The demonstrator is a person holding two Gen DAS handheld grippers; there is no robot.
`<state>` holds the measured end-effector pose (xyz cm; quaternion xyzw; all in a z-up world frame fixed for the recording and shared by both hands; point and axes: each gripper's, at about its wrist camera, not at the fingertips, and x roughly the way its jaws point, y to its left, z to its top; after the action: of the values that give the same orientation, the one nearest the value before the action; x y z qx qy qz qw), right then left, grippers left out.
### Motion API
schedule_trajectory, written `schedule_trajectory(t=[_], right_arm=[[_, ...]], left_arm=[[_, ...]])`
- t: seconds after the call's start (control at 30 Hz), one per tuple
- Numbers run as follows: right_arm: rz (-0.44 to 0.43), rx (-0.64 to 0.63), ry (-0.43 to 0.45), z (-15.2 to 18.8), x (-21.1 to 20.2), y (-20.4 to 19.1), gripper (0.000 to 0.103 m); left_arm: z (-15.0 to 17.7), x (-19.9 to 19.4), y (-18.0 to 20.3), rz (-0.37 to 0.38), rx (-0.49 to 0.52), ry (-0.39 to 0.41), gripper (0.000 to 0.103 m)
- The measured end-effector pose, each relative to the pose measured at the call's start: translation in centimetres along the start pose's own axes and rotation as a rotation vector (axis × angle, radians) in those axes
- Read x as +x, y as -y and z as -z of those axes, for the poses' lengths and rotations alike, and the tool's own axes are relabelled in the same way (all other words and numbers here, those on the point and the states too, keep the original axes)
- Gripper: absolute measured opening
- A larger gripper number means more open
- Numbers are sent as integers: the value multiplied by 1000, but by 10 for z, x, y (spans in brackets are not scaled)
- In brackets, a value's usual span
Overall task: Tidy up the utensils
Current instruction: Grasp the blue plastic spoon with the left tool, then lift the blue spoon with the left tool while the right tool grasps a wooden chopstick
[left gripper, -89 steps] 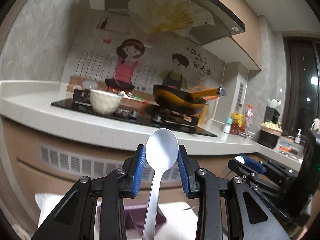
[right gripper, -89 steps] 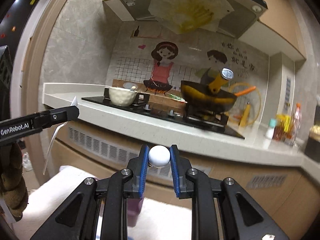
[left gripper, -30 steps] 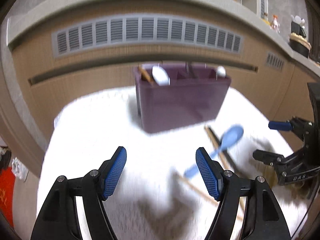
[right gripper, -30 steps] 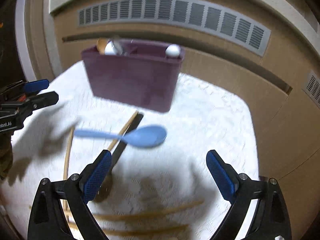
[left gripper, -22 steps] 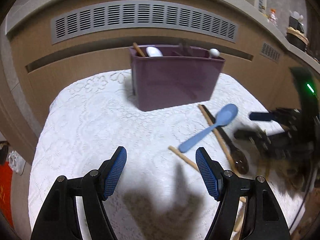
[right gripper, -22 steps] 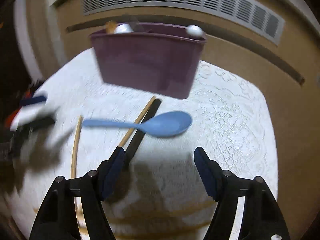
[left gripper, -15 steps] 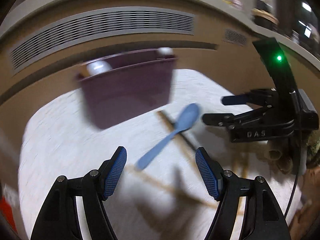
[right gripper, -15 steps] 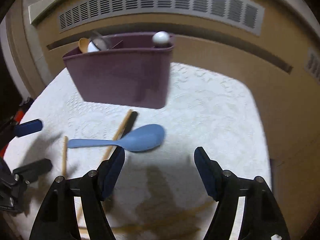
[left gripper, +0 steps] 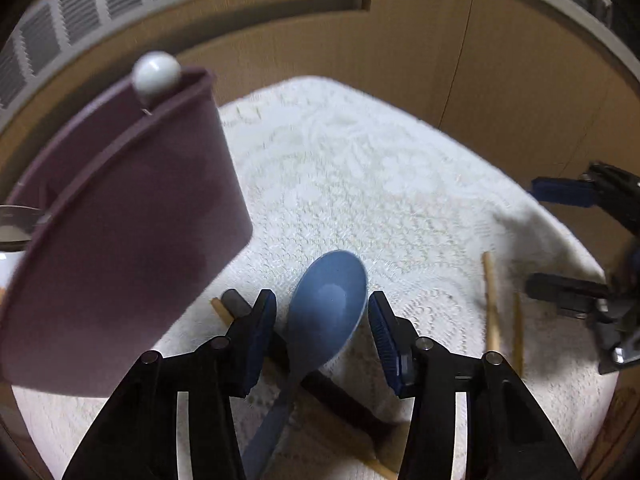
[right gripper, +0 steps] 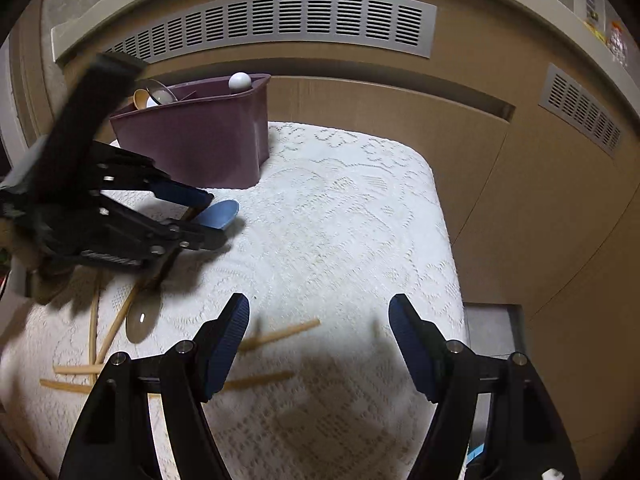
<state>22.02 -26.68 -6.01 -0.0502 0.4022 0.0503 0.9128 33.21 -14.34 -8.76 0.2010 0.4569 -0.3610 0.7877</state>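
Straddling the blue spoon (left gripper: 326, 312), the left gripper (left gripper: 322, 326) is sitting at lower centre of the left wrist view; its jaws have just been closing, the bowl lying between them, gaps still showing on both sides, so nothing is gripped yet. The spoon is lying on the white lace cloth (left gripper: 380, 184), its handle crossing a dark-handled utensil (left gripper: 320, 384). Filling the left of the frame is the purple organizer (left gripper: 120, 240), a white ball-ended utensil (left gripper: 156, 72) standing at its near corner. Chopsticks (left gripper: 490, 300) are lying loose at right, near the right gripper (left gripper: 568, 240).

In the right wrist view, the right gripper (right gripper: 320, 340) is hovering released over bare cloth, jaws wide and empty. At upper left the organizer (right gripper: 200, 144) is holding the white ball-ended piece (right gripper: 240, 79) in its right compartment and several spoon heads (right gripper: 154, 94) in the left. The left gripper (right gripper: 210, 218) is reaching in from the left around the spoon (right gripper: 222, 212).

Progress, judged: partly done. Remaining on the cloth are the blue spoon, a brown spoon (right gripper: 141, 320) and scattered chopsticks (right gripper: 280, 332).
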Motion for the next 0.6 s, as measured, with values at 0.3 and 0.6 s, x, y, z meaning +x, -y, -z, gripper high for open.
schedule_trajectory(t=[0.3,0.6], right_arm=[[-32,18,3,-2,4,-3,70],[-199,-58,-66,-36,32,-60,20]], left_arm=[[27,-39,-15,-41,-268,98,35],[110,-127,-48,-254,-514,305,33]])
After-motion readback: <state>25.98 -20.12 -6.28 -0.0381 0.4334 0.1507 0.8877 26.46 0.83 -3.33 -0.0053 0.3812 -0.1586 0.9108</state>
